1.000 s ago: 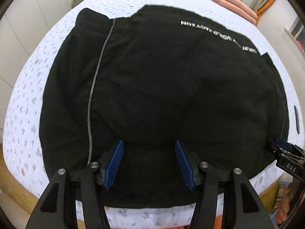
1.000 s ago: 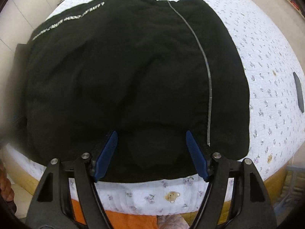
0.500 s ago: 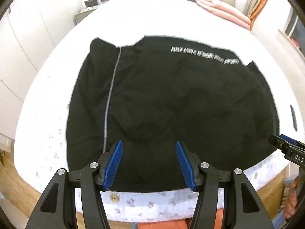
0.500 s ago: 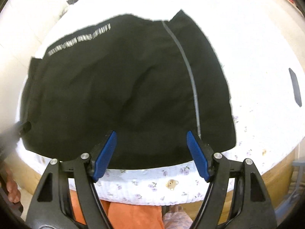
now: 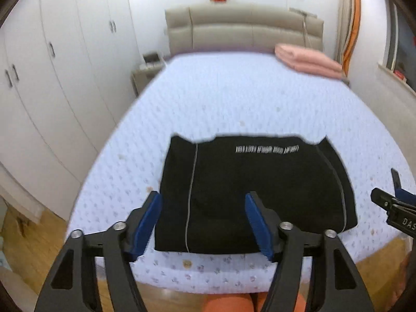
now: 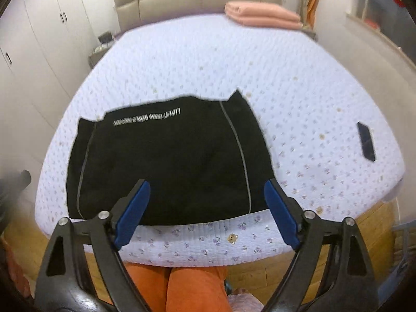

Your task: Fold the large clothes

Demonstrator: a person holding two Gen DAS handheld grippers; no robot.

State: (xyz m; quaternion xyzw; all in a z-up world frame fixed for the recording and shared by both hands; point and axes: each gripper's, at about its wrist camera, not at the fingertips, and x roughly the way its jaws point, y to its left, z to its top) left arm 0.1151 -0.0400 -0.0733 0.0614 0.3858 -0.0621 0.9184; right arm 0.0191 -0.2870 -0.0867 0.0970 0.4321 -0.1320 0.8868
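Garment [image 5: 257,195], black with a grey stripe near each side and a line of white lettering by its far edge, lies as a flat rectangle at the lower middle of both views, on the bed [image 5: 234,98] close to its near edge. My left gripper [image 5: 202,221] and my right gripper [image 6: 206,208] both hang in the air above that near edge, each with its jaws opening and nothing between them; neither touches the cloth. The right gripper's tip also shows at the right rim of the left view.

I judge the garment looks folded to a neat block, so the job now is to check the result or make one more fold. For another fold, I should come down on the two near corners together, pinch all layers, lift evenly and carry them to the lettered edge without dragging. A dark flat object [image 6: 366,140] lies at right, well apart.
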